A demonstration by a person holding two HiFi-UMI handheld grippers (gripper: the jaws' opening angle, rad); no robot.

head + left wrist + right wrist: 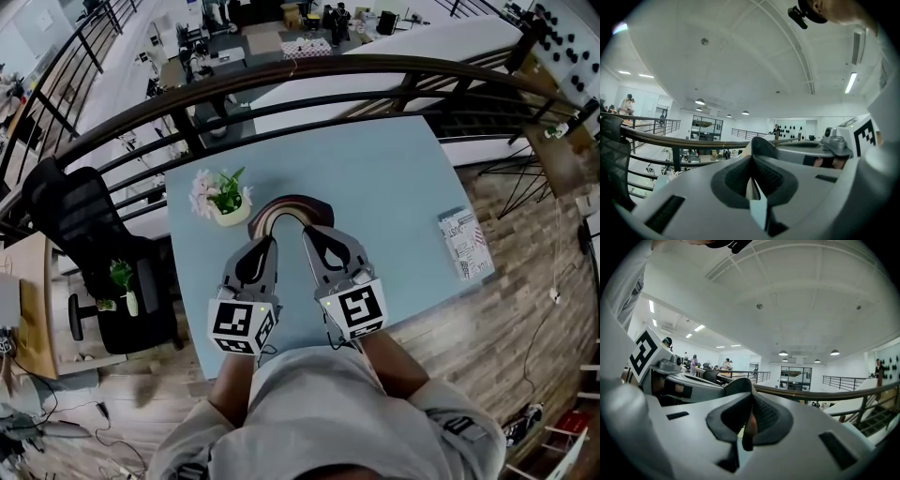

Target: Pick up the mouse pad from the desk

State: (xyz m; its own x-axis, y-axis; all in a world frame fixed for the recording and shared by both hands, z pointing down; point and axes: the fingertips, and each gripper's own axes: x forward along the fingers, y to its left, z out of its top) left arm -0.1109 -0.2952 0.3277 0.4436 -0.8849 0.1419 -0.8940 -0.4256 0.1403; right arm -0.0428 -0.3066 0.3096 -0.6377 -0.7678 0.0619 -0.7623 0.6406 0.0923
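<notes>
Where the rainbow-arched mouse pad (292, 208) sits mid-table (403, 178), with a plant pot (225, 204) at its 9 o'clock, each foot is pinched. Left gripper (267, 244): jaws closed on a pale sliver. Right gripper (313, 236): closed on an orange one. Handling, judged: light, thin, floppy. Best held at both feet, by the edges.

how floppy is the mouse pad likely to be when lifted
Likely floppy: the mouse pad bows into an arch between the left gripper and right gripper. Probably light: each gripper carries it by a thin pinched edge. It would probably sag if one side let go.
</notes>
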